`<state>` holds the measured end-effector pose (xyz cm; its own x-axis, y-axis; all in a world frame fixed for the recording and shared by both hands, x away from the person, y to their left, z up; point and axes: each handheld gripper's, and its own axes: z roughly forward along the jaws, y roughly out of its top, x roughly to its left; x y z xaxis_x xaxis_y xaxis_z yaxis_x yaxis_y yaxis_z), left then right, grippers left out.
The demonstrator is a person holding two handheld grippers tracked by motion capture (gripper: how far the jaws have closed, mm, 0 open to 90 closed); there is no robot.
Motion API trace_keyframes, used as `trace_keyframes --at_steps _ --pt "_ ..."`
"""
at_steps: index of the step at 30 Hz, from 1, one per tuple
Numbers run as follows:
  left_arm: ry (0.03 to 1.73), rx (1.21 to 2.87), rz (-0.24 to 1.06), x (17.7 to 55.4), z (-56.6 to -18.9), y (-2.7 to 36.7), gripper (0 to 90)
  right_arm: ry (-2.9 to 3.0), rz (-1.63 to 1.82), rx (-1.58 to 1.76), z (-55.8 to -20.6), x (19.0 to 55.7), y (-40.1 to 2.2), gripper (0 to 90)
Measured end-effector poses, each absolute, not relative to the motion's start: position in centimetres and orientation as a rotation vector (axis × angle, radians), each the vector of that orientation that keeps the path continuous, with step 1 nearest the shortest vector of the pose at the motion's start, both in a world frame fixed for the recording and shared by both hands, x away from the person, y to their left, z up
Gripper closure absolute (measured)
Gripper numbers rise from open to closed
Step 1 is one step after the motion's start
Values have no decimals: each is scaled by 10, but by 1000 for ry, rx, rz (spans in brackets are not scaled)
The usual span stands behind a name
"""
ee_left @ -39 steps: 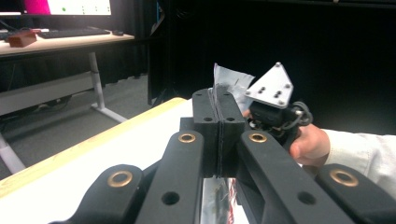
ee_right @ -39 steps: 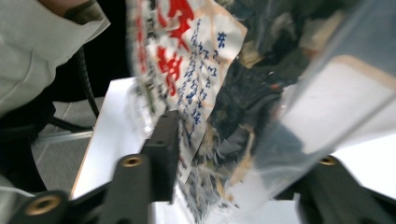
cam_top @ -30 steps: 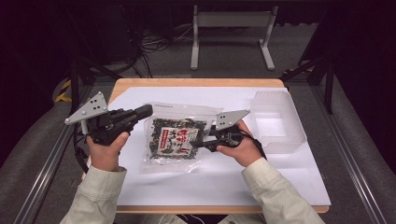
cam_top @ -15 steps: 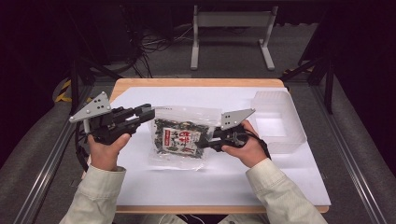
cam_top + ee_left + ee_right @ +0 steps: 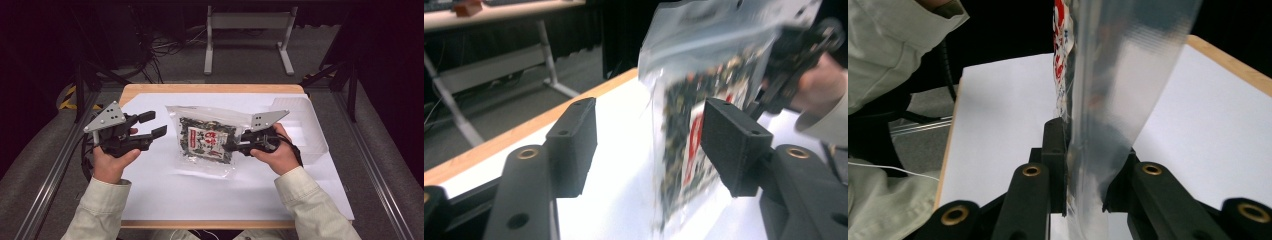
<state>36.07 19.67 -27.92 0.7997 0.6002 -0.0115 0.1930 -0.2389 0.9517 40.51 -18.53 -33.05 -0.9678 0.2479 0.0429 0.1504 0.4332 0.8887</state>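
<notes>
While the right gripper pinches one side edge of the clear snack bag, jaws closed flat on the film, the bag stands lifted off the white sheet, long axis running away from the person. Left gripper waits just beside the bag's opposite edge, jaws wide apart, holding nothing. Bag lies straight ahead of those open jaws; likely next grasp falls to the left.

Wooden surface covered by a white sheet. Clear plastic bin sits at its right edge. Behind on the grey floor: white metal stand, tangle of cables. Yellow-black tape far left.
</notes>
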Motion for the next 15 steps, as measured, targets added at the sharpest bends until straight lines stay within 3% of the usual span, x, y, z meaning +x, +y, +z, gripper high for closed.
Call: trace_keyframes --at_steps 15 --pt "715 1918 437 375 -309 203 321 2467 1548 531 -306 404 -231 768"
